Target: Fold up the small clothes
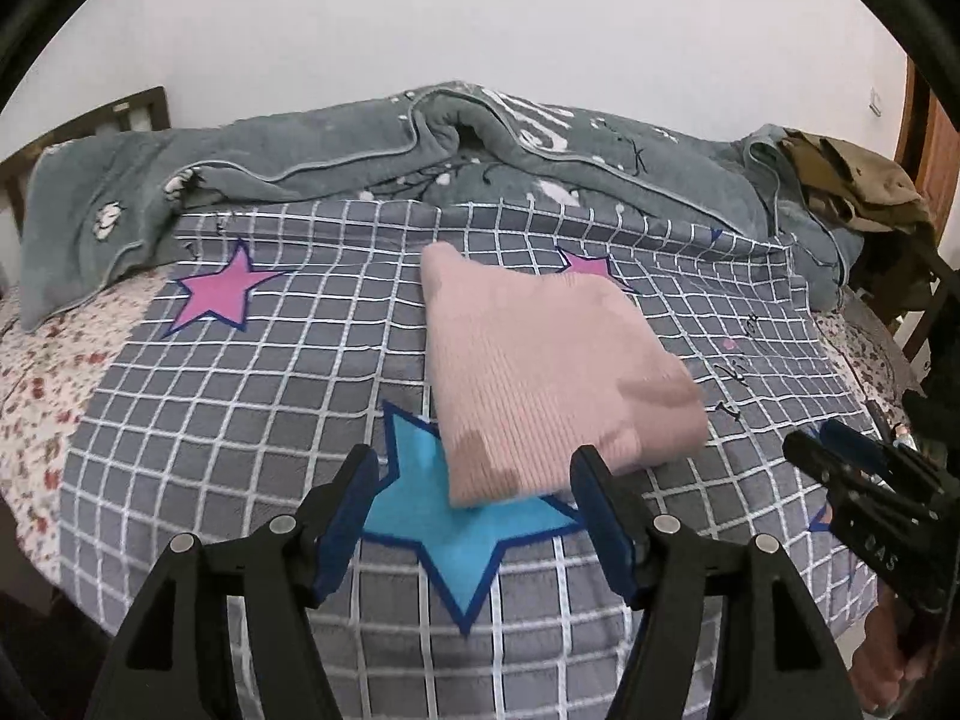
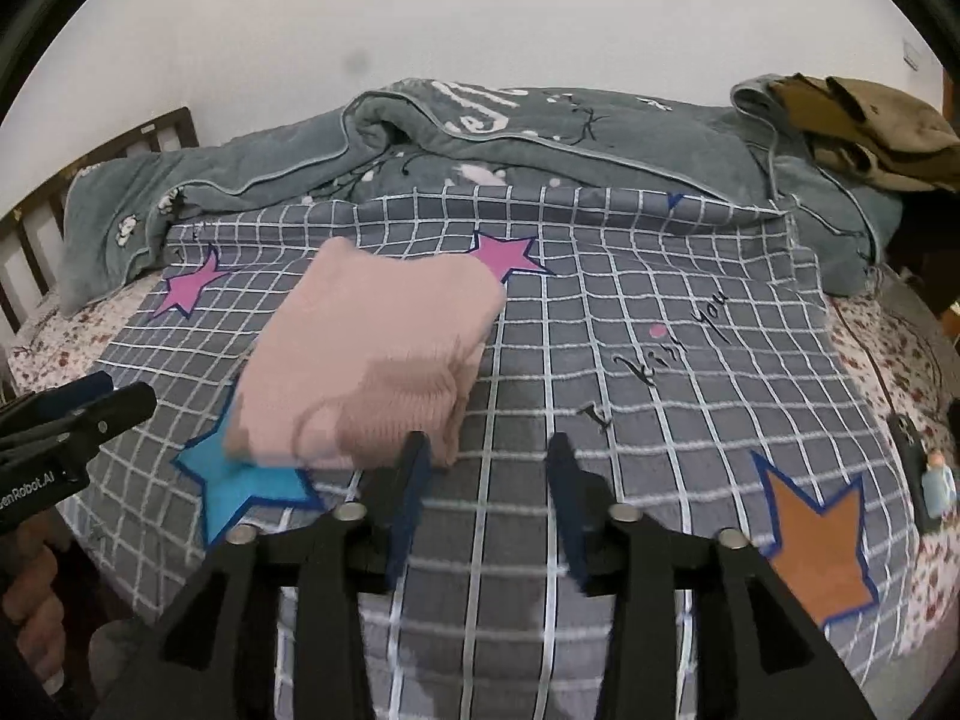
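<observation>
A pink knitted garment (image 1: 540, 360) lies folded into a thick rectangle on the grey checked sheet (image 1: 240, 420), its near corner over a blue star (image 1: 456, 534). My left gripper (image 1: 474, 468) hovers just short of that corner, open, and its pads do not touch the knit. From the right wrist view, the garment (image 2: 372, 348) sits left of centre. My right gripper (image 2: 489, 447) is open over bare sheet, its left finger (image 2: 414, 462) beside the garment's near right corner. Each gripper shows in the other's view: the right gripper (image 1: 840, 462), the left gripper (image 2: 114, 405).
A grey-green blanket (image 1: 420, 150) is bunched along the far side by the wall. A brown garment (image 2: 870, 126) lies at the back right. A wooden headboard (image 2: 120, 144) stands at the left. A phone with a small charm (image 2: 924, 468) rests on the floral sheet (image 2: 900, 360) at the right.
</observation>
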A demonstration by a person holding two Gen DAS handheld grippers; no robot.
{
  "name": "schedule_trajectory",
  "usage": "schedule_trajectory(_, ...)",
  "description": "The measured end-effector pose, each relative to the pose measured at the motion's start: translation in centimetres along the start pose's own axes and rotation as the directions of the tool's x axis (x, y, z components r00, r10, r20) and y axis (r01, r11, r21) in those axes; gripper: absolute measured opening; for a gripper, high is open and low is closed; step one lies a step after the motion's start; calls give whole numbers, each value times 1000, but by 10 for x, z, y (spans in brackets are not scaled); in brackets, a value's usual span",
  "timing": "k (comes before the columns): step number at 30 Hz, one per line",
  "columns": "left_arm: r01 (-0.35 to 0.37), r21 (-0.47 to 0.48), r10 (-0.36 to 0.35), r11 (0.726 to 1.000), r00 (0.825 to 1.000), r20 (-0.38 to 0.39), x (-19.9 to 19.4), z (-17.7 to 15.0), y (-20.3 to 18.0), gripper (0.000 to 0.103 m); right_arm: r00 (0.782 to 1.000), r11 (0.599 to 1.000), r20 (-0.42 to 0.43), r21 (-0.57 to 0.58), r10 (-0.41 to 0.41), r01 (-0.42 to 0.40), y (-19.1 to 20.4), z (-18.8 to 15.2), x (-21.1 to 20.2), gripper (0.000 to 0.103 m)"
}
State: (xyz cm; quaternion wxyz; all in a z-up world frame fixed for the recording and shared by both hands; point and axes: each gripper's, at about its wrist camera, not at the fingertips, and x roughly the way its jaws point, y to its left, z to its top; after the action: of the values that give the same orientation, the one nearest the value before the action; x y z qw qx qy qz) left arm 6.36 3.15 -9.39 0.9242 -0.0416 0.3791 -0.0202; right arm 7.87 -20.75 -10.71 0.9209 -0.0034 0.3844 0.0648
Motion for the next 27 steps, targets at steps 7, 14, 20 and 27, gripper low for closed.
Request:
schedule_trajectory(7, -44, 44, 42, 998, 998, 50, -53, -13, -18, 76, 996, 1000, 86, 1, -17, 17, -5, -17, -62, 92)
schedule_trajectory(14, -43, 45, 39, 998, 995, 88, -89, -28, -31, 84, 993, 1000, 115, 25, -20, 18, -12, -32, -99, 99)
schedule_trajectory(20, -38, 54, 33, 998, 995, 94, -102, -33, -38, 84, 992, 999, 121, 34, -32, 28, -19, -42, -115, 100)
schedule_trajectory(27, -39, 73, 31, 997, 994, 107, -110, -37, -50, 84, 991, 998, 131, 50, -39, 33, -28, -47, -125, 100)
